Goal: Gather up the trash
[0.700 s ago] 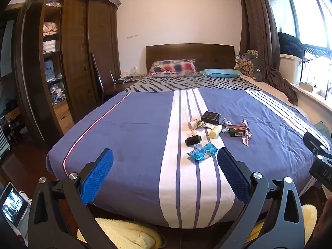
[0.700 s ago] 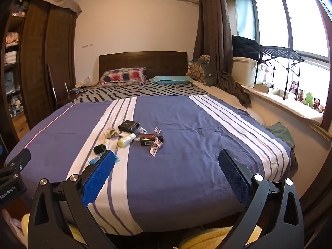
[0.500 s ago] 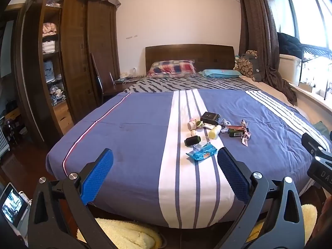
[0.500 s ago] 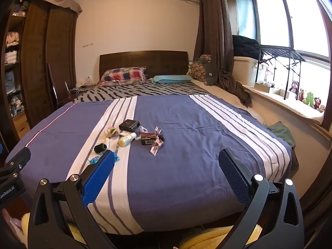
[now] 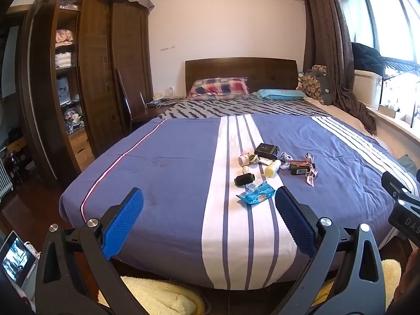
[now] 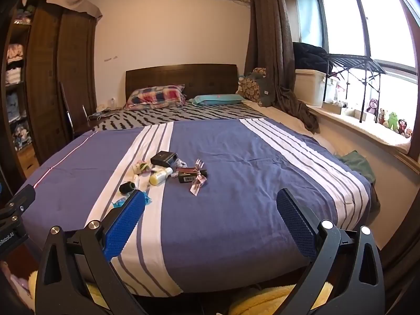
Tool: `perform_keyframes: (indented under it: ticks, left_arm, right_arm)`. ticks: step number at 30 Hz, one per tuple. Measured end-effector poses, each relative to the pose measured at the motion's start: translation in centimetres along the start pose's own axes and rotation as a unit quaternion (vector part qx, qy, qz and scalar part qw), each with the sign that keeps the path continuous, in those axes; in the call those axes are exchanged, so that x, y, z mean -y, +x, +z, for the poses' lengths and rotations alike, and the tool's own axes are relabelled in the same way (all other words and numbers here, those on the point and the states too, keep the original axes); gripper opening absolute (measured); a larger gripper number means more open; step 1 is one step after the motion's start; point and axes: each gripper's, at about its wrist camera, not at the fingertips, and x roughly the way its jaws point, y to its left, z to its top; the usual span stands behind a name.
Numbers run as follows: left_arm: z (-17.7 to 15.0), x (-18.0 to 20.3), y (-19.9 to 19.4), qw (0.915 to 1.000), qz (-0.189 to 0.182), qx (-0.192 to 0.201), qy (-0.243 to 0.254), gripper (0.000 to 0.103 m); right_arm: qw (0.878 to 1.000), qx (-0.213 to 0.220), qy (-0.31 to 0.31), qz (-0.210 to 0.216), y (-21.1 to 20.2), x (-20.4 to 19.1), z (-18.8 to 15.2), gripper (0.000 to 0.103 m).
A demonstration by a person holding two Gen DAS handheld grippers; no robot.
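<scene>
A cluster of trash lies on the blue striped bedspread (image 5: 170, 162): a blue wrapper (image 5: 256, 196), a black spool (image 5: 244, 179), a yellow bottle (image 5: 272, 169), a black box (image 5: 266, 150), a dark bottle with barcode (image 5: 298, 169) and a ribbon (image 5: 310, 174). In the right wrist view the same cluster shows, with the yellow bottle (image 6: 160, 176), box (image 6: 163, 158) and ribbon (image 6: 198, 181). My left gripper (image 5: 209, 207) is open and empty, short of the wrapper. My right gripper (image 6: 210, 207) is open and empty over the bed's near edge.
A dark wardrobe (image 5: 86, 86) stands left of the bed. Pillows (image 5: 219, 88) lie by the headboard. A window ledge with toys (image 6: 388, 120) runs along the right. A yellow fluffy rug (image 5: 157, 296) lies at the bed's foot. A small screen (image 5: 17, 257) sits low left.
Both views have shifted very slightly; the trash appears a touch closer. Both grippers stay open and empty.
</scene>
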Motion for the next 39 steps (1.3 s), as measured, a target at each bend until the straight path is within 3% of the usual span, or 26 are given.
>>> perform_keyframes:
  ticks: [39]
  left_arm:
    - [0.02, -0.77, -0.29, 0.9999, 0.007, 0.01, -0.009, 0.095]
  right_arm:
    - [1.0, 0.005, -0.008, 0.007, -0.36, -0.37, 0.26, 0.1]
